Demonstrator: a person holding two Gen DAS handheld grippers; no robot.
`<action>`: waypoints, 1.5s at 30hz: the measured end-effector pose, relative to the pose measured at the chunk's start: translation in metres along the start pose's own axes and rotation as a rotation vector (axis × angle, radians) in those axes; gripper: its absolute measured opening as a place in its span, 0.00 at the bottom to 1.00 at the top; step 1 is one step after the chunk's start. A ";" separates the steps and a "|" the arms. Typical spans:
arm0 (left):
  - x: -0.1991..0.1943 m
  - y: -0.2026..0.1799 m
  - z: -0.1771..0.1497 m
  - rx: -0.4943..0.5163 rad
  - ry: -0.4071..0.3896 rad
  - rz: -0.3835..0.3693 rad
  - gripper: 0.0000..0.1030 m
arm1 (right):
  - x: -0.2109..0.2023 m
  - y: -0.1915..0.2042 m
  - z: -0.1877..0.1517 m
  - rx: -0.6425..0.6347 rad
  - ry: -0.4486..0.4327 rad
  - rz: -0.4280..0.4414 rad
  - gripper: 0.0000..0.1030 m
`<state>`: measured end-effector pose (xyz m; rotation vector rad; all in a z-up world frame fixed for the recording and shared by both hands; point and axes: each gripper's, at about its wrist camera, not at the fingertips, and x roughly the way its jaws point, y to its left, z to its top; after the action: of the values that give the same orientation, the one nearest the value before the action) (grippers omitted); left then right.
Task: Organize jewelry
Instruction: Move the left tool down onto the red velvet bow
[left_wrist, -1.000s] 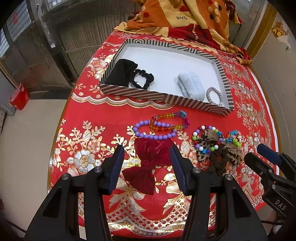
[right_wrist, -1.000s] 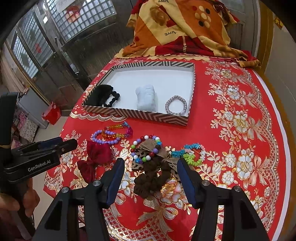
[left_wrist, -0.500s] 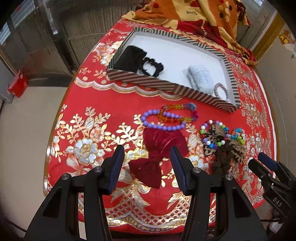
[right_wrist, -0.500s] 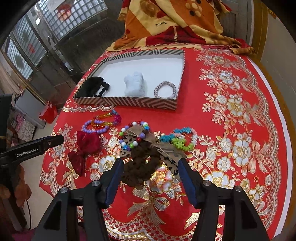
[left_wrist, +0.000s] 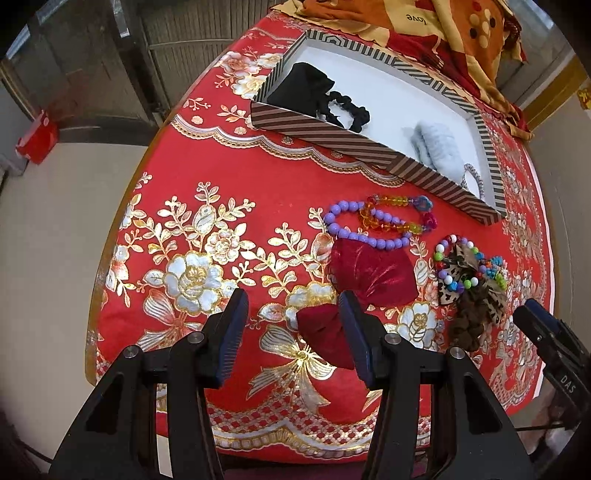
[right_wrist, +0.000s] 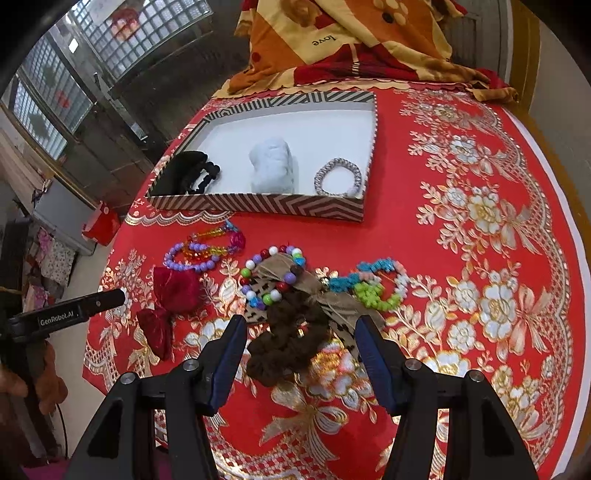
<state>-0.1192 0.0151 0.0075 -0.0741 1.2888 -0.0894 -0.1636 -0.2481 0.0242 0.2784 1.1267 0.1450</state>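
Observation:
A dark red velvet bow (left_wrist: 365, 284) lies on the red tablecloth; it also shows in the right wrist view (right_wrist: 170, 299). My left gripper (left_wrist: 293, 314) is open, low over the bow's near lobe, which lies between its fingers. My right gripper (right_wrist: 301, 334) is open, with a brown scrunchie (right_wrist: 291, 339) between its fingers. Beside them lie a purple bead bracelet (left_wrist: 365, 229), a multicolour bead bracelet on a leopard bow (right_wrist: 273, 277) and a green and blue bracelet (right_wrist: 376, 284). The striped tray (right_wrist: 258, 203) holds a black scrunchie (right_wrist: 192, 173), a pale blue scrunchie (right_wrist: 273, 166) and a silver bracelet (right_wrist: 338, 177).
An orange and red blanket (right_wrist: 332, 40) lies behind the tray. The table's front edge (left_wrist: 258, 439) is just below both grippers. A red box (left_wrist: 37, 140) sits on the floor at the left. The left gripper shows in the right wrist view (right_wrist: 74, 310).
Both grippers have moved forward and lower toward the table. The red bow now sits between the left fingers, the brown scrunchie between the right fingers. No object has moved.

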 end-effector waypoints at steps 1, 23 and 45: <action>0.000 0.001 0.001 0.000 0.001 -0.002 0.49 | 0.001 0.000 0.001 0.002 0.001 0.003 0.57; 0.019 -0.021 0.047 0.056 0.022 -0.054 0.49 | 0.001 -0.027 0.027 0.083 -0.031 0.019 0.57; 0.027 -0.016 0.028 0.059 0.122 -0.119 0.49 | 0.042 -0.012 0.045 0.018 0.052 0.120 0.35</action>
<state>-0.0853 -0.0039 -0.0089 -0.0958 1.4022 -0.2370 -0.1055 -0.2553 0.0025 0.3596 1.1640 0.2496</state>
